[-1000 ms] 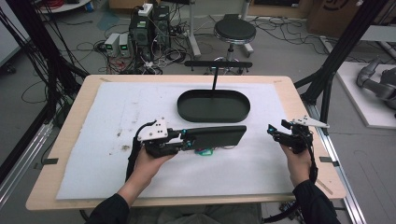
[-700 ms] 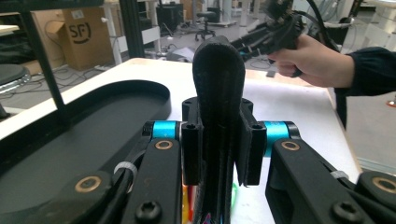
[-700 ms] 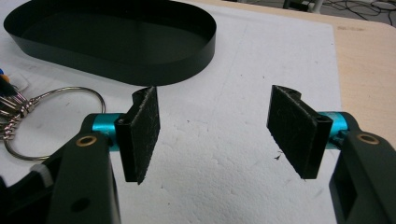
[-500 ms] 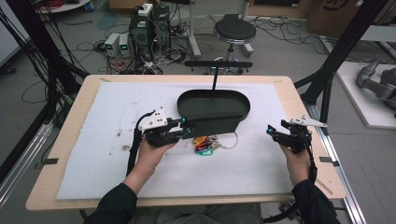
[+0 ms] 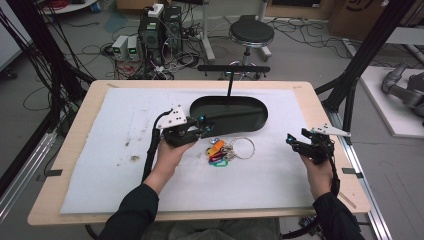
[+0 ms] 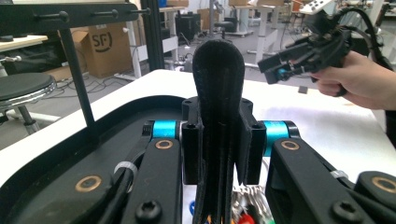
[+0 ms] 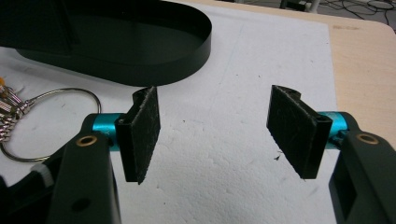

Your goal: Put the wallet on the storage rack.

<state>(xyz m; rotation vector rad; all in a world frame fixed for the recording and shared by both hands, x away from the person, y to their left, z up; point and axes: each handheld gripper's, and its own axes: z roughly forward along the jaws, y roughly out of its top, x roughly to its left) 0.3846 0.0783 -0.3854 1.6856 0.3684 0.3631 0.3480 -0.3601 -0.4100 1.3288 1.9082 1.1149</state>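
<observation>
Left gripper [image 5: 202, 126] clamped on tray [image 5: 250, 107]

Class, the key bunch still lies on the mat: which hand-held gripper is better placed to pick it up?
Probably the right hand-held gripper: its jaws are open and empty. The left hand-held gripper, nearer the key bunch, is shut on the black tray.

Robotics lab: PC towers [image 5: 159, 31] w/ cable tangles on floor, black frame rig [image 5: 371, 48], stool [image 5: 251, 34].
</observation>
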